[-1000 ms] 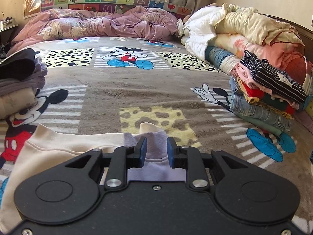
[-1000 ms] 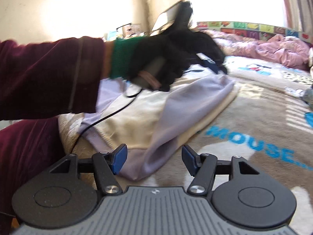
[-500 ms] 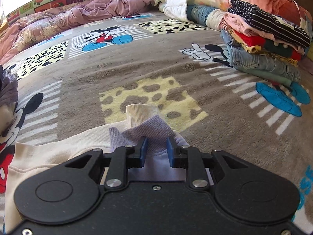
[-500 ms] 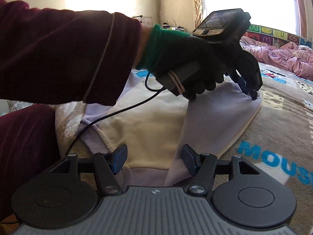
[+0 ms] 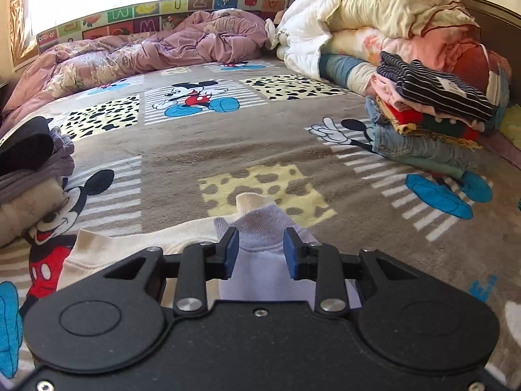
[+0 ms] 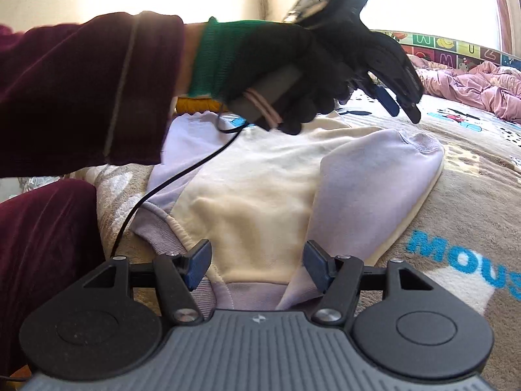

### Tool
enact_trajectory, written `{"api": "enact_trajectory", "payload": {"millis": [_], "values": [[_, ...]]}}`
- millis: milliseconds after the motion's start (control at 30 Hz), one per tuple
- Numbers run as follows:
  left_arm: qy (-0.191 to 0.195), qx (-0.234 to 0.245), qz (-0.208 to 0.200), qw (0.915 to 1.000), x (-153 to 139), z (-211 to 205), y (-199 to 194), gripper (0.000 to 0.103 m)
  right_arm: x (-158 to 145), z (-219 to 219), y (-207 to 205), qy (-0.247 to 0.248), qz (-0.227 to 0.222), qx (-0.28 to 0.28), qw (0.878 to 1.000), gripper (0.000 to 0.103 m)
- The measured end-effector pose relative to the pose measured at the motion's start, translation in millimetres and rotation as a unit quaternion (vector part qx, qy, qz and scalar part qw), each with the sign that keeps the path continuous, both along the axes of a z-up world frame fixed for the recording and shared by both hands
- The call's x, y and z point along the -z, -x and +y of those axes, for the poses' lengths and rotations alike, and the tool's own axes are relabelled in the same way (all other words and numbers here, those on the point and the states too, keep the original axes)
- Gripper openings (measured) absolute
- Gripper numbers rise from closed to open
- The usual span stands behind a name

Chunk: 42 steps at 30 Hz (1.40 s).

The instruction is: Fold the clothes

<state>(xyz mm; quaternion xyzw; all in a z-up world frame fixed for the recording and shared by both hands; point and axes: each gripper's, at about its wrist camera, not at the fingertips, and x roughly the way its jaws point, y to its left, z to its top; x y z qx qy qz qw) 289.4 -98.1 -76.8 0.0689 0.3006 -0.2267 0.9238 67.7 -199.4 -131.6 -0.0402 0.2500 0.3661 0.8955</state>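
Observation:
A cream sweatshirt [image 6: 260,195] with lilac sleeves lies flat on the Mickey Mouse blanket [image 6: 472,195]. One lilac sleeve [image 6: 368,189] is folded across its body, the cuff [image 6: 420,140] at the far end. My left gripper [image 6: 400,106], held in a black-gloved hand [image 6: 293,65], hovers above that cuff with its jaws apart and nothing in them. In the left wrist view the gripper [image 5: 260,252] sits just over the lilac cuff [image 5: 260,224]. My right gripper [image 6: 257,267] stands wide open over the sweatshirt's near edge, holding nothing.
A stack of folded clothes [image 5: 429,110] sits at the right, with piled bedding [image 5: 374,22] behind it. A purple duvet [image 5: 162,42] lies at the far end. Another folded pile [image 5: 29,169] is at the left. A maroon sleeve [image 6: 81,97] and black cable [image 6: 169,185] cross the garment.
The left gripper laid the lilac sleeve down on the sweatshirt, opened its jaws off the cuff, and lifted up. The right gripper stayed open near the garment's edge.

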Motion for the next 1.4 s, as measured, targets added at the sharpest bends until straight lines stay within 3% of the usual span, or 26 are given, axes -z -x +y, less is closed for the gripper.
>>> {"api": "enact_trajectory", "payload": {"millis": [267, 467, 567, 700, 867, 933, 1133, 1400], "values": [[-0.035, 0.003, 0.046, 0.9984, 51.1, -1.8, 12.5, 0.028, -1.2, -3.5, 2.0, -0.001, -0.003, 0.013, 1.0, 0.063], [-0.028, -0.007, 0.048, 0.9985, 44.9, 1.3, 17.7, 0.028, 2.6, -2.6, 1.4, 0.002, 0.002, 0.014, 1.0, 0.063], [-0.004, -0.017, 0.043, 0.9989, 34.6, 10.9, 32.9, 0.029, 1.6, -1.8, 3.1, 0.001, 0.001, 0.016, 1.0, 0.063], [0.022, -0.032, 0.035, 0.9986, 28.0, 25.4, 66.2, 0.043, 0.7, -0.4, 12.1, -0.004, 0.003, 0.016, 1.0, 0.063], [0.064, -0.06, 0.037, 0.9954, 31.6, 49.6, 109.3, 0.045, 1.0, 1.0, 26.6, -0.005, 0.011, 0.009, 1.0, 0.063], [0.082, -0.074, 0.039, 0.9931, 33.3, 59.9, 126.0, 0.052, 0.0, 2.3, 35.0, -0.001, 0.011, 0.007, 1.0, 0.063], [0.144, -0.136, 0.055, 0.9787, 35.0, 100.5, 155.9, 0.065, -6.3, 4.6, 56.7, -0.001, 0.011, 0.01, 1.0, 0.063], [0.217, -0.248, 0.067, 0.942, 34.5, 168.8, 194.9, 0.067, -11.7, 4.8, 67.1, -0.044, 0.038, 0.055, 0.997, 0.063]]}}
